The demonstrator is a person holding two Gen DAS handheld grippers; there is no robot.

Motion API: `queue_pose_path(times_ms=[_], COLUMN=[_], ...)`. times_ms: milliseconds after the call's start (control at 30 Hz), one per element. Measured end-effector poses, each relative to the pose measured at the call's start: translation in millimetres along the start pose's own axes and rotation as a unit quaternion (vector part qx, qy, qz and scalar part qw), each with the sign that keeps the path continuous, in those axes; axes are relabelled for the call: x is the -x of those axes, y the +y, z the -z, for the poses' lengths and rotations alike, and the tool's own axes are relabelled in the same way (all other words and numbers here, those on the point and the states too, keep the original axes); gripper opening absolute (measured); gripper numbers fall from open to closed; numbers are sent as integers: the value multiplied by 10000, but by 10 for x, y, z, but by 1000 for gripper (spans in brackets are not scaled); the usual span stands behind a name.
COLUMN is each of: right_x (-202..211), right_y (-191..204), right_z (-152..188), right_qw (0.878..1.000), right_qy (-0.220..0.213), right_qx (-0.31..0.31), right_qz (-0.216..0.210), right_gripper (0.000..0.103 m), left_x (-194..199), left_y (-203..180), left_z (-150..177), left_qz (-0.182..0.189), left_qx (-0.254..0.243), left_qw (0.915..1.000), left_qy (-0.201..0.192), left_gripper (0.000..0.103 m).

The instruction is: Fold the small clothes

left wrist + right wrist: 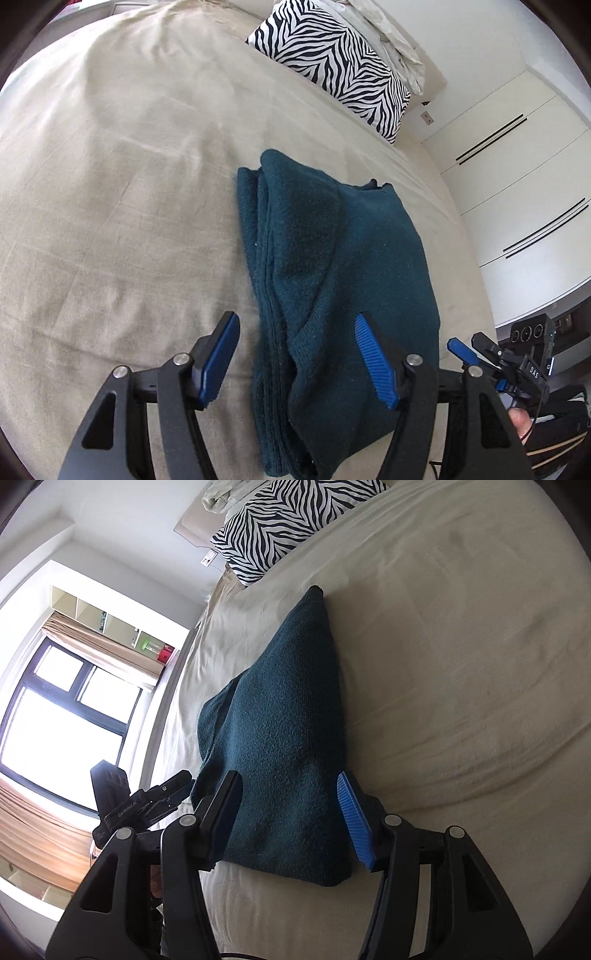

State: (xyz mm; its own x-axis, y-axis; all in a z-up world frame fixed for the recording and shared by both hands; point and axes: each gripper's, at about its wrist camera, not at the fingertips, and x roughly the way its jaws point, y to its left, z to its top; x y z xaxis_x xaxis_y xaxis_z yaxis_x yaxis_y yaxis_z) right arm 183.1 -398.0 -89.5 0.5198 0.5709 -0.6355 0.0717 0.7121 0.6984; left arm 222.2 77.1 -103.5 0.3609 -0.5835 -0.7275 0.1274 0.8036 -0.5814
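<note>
A dark teal knit garment (332, 280) lies folded into a narrow stack on the beige bed sheet (110, 184). My left gripper (299, 354) is open and empty, its blue pads either side of the garment's near end, just above it. My right gripper (288, 816) is open and empty too, its jaws straddling the near end of the same garment (284, 738). The right gripper also shows at the right edge of the left wrist view (480, 354). The left gripper shows at the left of the right wrist view (147, 801).
A zebra-print pillow (332, 62) and a pale pillow (391, 40) lie at the head of the bed. White wardrobe doors (517, 166) stand along the bed's right side. A window with curtains (62, 716) is on the other side.
</note>
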Motion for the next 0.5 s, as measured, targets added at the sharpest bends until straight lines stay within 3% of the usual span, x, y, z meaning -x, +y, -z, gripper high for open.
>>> queue_pose_path(times_ms=[267, 300, 400, 500], right_x=[-425, -516, -739, -858], right_y=[-57, -105, -163, -3], right_z=[-366, -400, -429, -427], right_qw=[9988, 9985, 9975, 9968], right_qy=[382, 427, 583, 577], right_qx=[-111, -162, -341, -16], right_qz=[278, 290, 219, 561], right_gripper=[54, 54, 54, 54], left_x=[-244, -285, -418, -478], left_y=[17, 14, 21, 41], left_z=[-82, -111, -187, -231], left_qz=[122, 136, -63, 32], left_qx=[265, 278, 256, 353], left_qw=[9991, 9989, 9981, 9970], left_qy=[296, 347, 564, 686], left_gripper=[73, 71, 46, 33])
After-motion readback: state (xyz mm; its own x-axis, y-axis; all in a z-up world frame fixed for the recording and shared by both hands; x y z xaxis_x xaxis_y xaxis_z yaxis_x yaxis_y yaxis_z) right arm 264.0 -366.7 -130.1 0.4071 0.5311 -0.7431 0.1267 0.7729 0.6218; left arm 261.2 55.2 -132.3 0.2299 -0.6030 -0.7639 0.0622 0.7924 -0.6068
